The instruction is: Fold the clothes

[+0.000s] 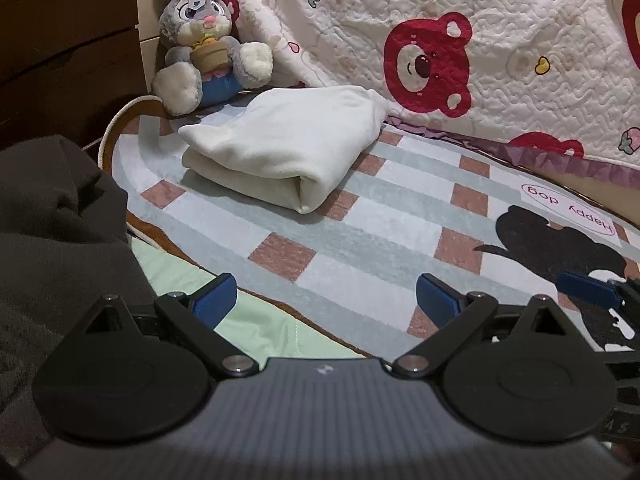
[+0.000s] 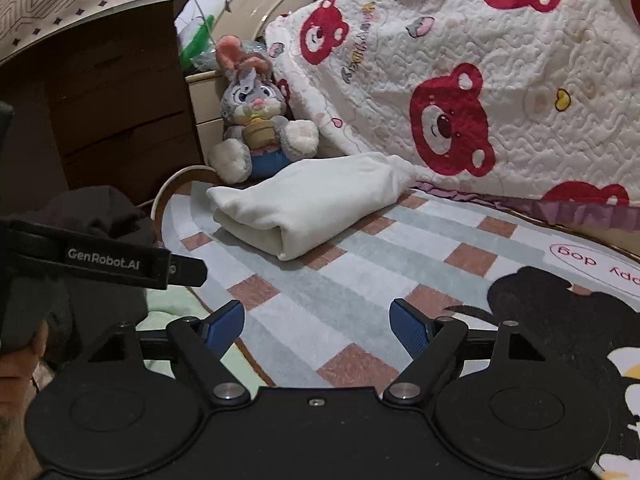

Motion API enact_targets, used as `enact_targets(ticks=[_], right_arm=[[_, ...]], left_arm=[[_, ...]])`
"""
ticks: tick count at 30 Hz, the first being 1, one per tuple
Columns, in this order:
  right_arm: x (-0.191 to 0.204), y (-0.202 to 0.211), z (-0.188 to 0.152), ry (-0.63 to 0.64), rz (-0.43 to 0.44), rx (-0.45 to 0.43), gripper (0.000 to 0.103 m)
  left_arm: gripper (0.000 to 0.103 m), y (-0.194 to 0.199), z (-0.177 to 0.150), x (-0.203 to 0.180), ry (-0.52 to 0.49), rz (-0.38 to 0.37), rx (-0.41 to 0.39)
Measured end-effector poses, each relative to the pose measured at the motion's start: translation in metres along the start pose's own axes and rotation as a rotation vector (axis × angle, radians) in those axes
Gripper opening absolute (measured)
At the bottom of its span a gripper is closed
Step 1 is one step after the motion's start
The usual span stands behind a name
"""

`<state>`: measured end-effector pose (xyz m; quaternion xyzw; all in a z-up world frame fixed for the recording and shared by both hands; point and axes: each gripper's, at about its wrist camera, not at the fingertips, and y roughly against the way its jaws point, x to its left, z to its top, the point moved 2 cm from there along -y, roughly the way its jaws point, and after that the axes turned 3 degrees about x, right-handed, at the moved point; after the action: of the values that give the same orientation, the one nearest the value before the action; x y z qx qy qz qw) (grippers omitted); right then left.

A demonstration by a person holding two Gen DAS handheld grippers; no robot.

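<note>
A white cloth point(image 1: 284, 148) is lying folded into a thick bundle on the far left part of a checked mat point(image 1: 360, 240). One rolled end of it is pointing toward the near side. A toy bunny point(image 1: 204, 40) is sitting just behind the cloth, at the far left, next to a brown dresser point(image 1: 68, 40). A quilt point(image 1: 460, 40) with red bears is hanging down on the far right, and its edge is right beside the cloth's far end.

The left gripper point(image 1: 325, 300) is hovering near the front edge of the mat. Its two blue fingers point(image 1: 214, 298) are spread wide apart and are holding nothing. A dark cloth point(image 1: 52, 220) is lying in a heap on the left, well apart from the white one. A black dog picture point(image 1: 560, 248) is showing on the mat at the right.

The right gripper point(image 2: 317, 326) is sitting over the mat too, near the front. Its blue fingers point(image 2: 408, 328) are also wide apart with nothing between them. In the right wrist view the white cloth point(image 2: 316, 200) is lying far ahead, not touching either gripper.
</note>
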<state>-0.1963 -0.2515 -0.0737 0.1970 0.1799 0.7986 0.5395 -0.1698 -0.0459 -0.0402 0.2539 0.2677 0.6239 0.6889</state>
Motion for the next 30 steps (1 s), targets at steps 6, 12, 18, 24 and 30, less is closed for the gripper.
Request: enact_targets(ticks=[6,12,18,24,30], right_arm=[[0.0041,0.0031,0.0039,0.029,-0.023,-0.011,0.085],[0.0024,0.0040,0.0039,0.032,-0.040,-0.014,0.086],[0.0007,0.0034,0.0046,0.025,-0.048,-0.011,0.086],[0.0030,0.0030,0.0048,0.029,-0.051,-0.011,0.086],[0.0044,0.0016,0.0044,0.031,-0.058,-0.003,0.086]], left_arm=[[0.103,-0.0027,-0.0023,-0.0057,-0.035,0.003,0.025],[0.103,-0.0031,-0.0024,-0.0090,-0.048,0.006,0.031],[0.103,-0.0038,-0.0022,-0.0106,-0.051,0.005,0.039],[0.103,-0.0057,-0.0011,-0.0079,-0.029,-0.007,0.050],[0.103,-0.0081,-0.0016,-0.0062,-0.018,-0.014,0.064]])
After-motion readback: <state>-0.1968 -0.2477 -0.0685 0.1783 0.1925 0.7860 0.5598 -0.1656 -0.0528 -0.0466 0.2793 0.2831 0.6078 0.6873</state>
